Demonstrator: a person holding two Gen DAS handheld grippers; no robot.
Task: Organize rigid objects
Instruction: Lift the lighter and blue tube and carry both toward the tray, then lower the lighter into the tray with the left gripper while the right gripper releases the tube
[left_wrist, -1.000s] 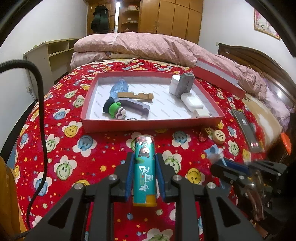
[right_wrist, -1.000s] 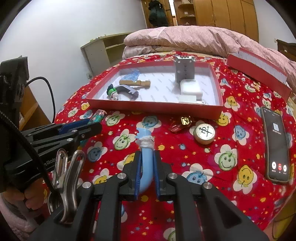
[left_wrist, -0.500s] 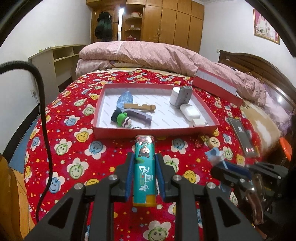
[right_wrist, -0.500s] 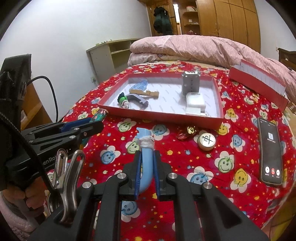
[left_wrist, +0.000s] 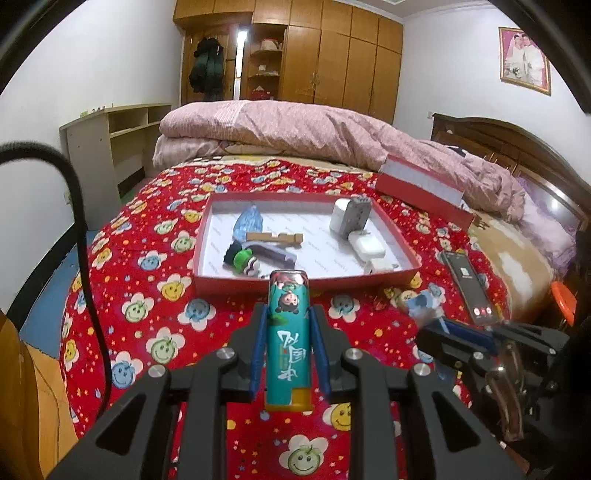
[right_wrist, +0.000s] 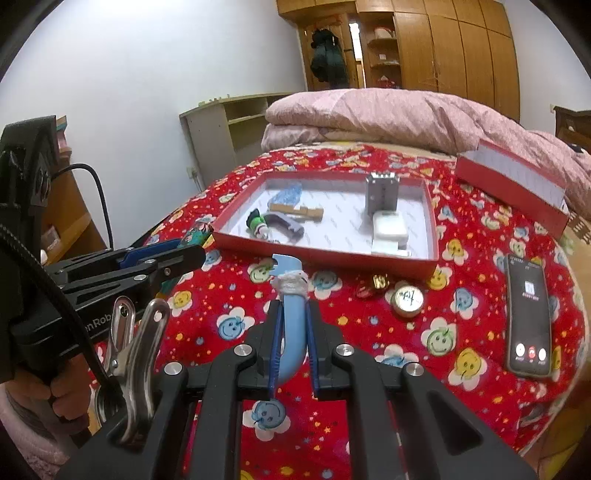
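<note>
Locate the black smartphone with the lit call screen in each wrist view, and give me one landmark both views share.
Left wrist view: the black smartphone with the lit call screen lies on the red flowered bedspread at right of centre, right of the shallow red tray.
Right wrist view: the smartphone lies at the right edge, below and right of the tray.
Shared landmark: the shallow red tray with a white floor.

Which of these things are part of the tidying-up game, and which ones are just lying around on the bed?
Part of the tidying:
- teal lighter, in the left gripper
- blue curved piece, in the right gripper
- red tray with small items already inside
- round token and small red-and-gold charm, loose on the bedspread

Just lying about:
- phone
- red lid
- pink quilt
</note>
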